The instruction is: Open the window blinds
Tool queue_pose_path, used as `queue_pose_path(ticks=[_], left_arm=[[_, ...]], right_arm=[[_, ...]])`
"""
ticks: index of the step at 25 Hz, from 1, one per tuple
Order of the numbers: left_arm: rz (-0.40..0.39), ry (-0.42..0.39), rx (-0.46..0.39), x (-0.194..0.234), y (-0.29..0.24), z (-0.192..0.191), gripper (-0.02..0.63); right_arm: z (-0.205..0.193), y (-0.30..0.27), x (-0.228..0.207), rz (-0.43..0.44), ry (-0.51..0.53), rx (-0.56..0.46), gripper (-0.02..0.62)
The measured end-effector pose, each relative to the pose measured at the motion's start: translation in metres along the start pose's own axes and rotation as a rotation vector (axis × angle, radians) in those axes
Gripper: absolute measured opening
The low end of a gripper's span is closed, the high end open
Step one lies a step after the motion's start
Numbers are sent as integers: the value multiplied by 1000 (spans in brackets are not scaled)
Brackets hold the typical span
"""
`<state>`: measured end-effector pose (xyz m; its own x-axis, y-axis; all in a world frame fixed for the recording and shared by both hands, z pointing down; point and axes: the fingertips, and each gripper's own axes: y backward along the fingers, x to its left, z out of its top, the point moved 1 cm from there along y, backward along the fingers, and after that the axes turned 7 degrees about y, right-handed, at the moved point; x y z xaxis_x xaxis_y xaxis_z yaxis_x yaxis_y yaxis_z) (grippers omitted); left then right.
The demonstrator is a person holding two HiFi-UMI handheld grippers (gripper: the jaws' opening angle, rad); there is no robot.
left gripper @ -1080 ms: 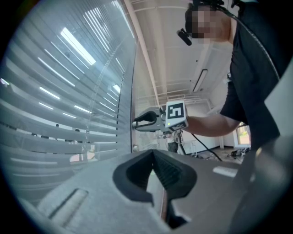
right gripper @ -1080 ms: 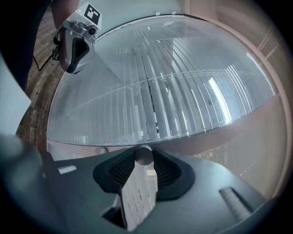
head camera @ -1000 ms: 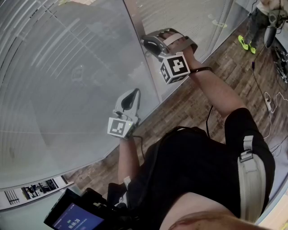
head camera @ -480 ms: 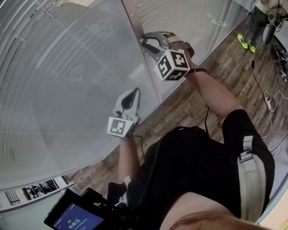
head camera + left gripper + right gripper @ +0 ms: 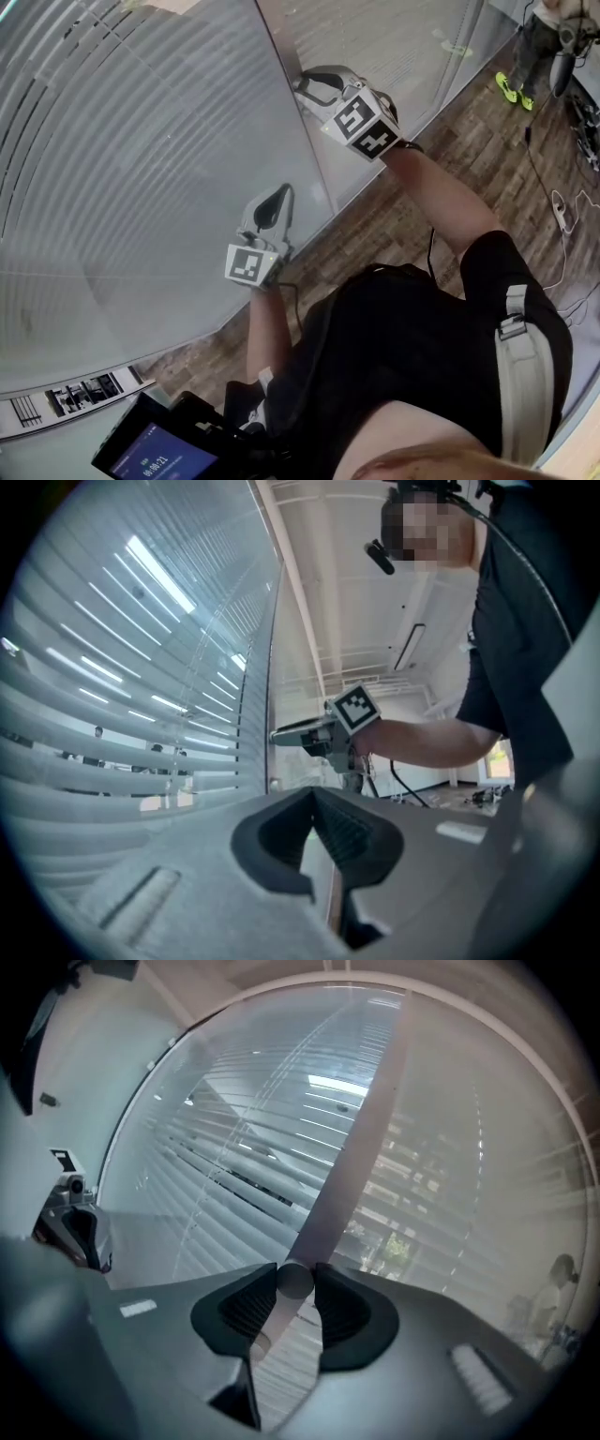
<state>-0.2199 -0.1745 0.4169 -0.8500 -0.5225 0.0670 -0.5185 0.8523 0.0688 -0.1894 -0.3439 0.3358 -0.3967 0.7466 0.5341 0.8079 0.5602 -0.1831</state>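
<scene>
I am standing at a glazed wall, and the window blinds [image 5: 141,141] are filling it in front of me, behind the glass. They are made of pale grey horizontal slats. In the right gripper view the slats are tilted enough for strips of light to come between them, with a patch of green showing through.

I am counting two panels of blinds, one on each side of a single upright frame post [image 5: 281,47]. On that post there is one small round knob [image 5: 295,1281].

My right gripper [image 5: 302,82] is reaching up to the post. Its jaws are clamped on the knob, one ribbed pad on each side of it.

My left gripper [image 5: 278,195] is hanging lower, in front of the left panel and apart from the post. Its jaws are meeting at the tips and nothing is between them.

That makes two grippers, each carrying one marker cube: the right one [image 5: 361,125] is turned at a slant, and the left one [image 5: 248,264] is facing up at me. A wooden floor [image 5: 375,234] is running along the foot of the glass.
</scene>
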Motion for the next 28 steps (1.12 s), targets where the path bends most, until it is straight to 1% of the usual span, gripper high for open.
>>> queue_pose_path(ticks=[9, 11, 16, 22, 28], left_arm=[[4, 3, 5, 1, 1, -1, 3], [6, 4, 4, 1, 1, -1, 3], [4, 3, 5, 0, 1, 0, 3], [4, -1, -1, 1, 2, 0, 3], [2, -3, -1, 1, 1, 1, 3]], right_arm=[[-10, -3, -7, 25, -400, -69, 129], [-10, -3, -8, 33, -459, -83, 129], [-11, -2, -9, 37, -524, -100, 129], [-11, -2, -9, 31, -548, -112, 129], [-12, -3, -9, 32, -550, -122, 129]])
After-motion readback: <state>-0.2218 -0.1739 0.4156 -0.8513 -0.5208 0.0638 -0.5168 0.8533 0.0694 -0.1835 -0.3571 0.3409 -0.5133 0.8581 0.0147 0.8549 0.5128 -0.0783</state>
